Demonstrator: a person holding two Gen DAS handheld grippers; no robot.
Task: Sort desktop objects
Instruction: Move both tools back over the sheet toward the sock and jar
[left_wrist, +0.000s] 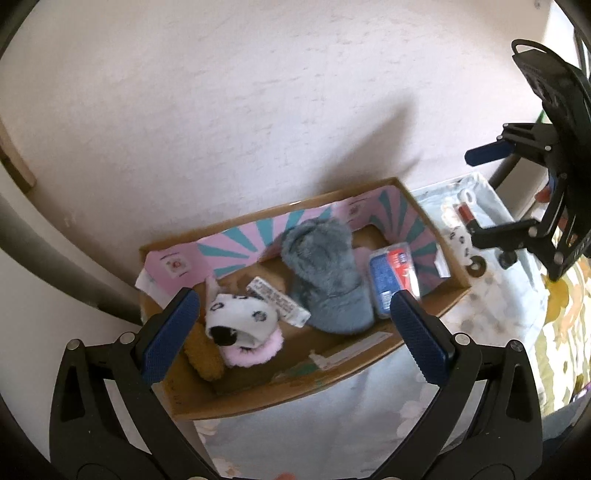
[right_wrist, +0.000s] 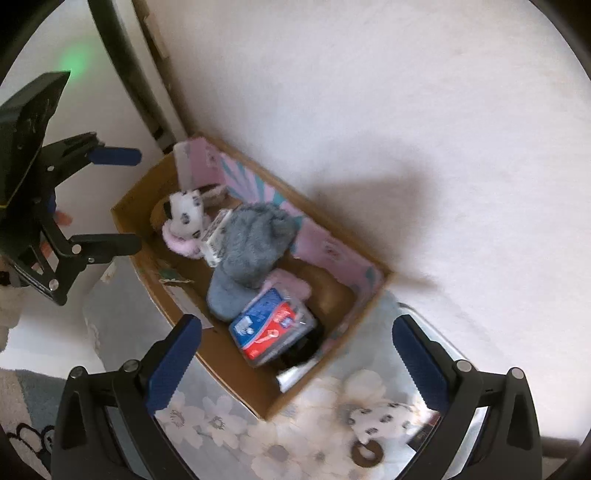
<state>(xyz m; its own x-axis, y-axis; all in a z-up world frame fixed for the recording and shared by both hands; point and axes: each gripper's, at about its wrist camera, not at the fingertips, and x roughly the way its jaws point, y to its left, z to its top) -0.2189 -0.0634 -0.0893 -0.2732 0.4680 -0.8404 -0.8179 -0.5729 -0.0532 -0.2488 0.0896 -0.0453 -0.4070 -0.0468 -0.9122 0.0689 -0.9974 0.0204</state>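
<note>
A cardboard box (left_wrist: 258, 391) with a pink and teal liner stands on the floral tablecloth (left_wrist: 332, 424). Inside lie a white spotted sock with a pink cuff (left_wrist: 240, 317), a grey fuzzy item (left_wrist: 325, 273), a blue and red packet (left_wrist: 391, 277) and a white labelled strip (left_wrist: 280, 299). My left gripper (left_wrist: 295, 336) hovers open above the box, nothing between its fingers. My right gripper (right_wrist: 295, 362) also stands open and empty over the box (right_wrist: 221, 369), near the packet (right_wrist: 273, 328). Each gripper shows in the other's view: right (left_wrist: 491, 195), left (right_wrist: 118, 201).
A second spotted sock (right_wrist: 380, 417) and a brown ring (right_wrist: 365, 452) lie on the cloth to the right of the box. A clear plastic tray (left_wrist: 491, 210) holds small items there. A white wall rises right behind the box. A brown fuzzy item (left_wrist: 203, 350) fills the box's left corner.
</note>
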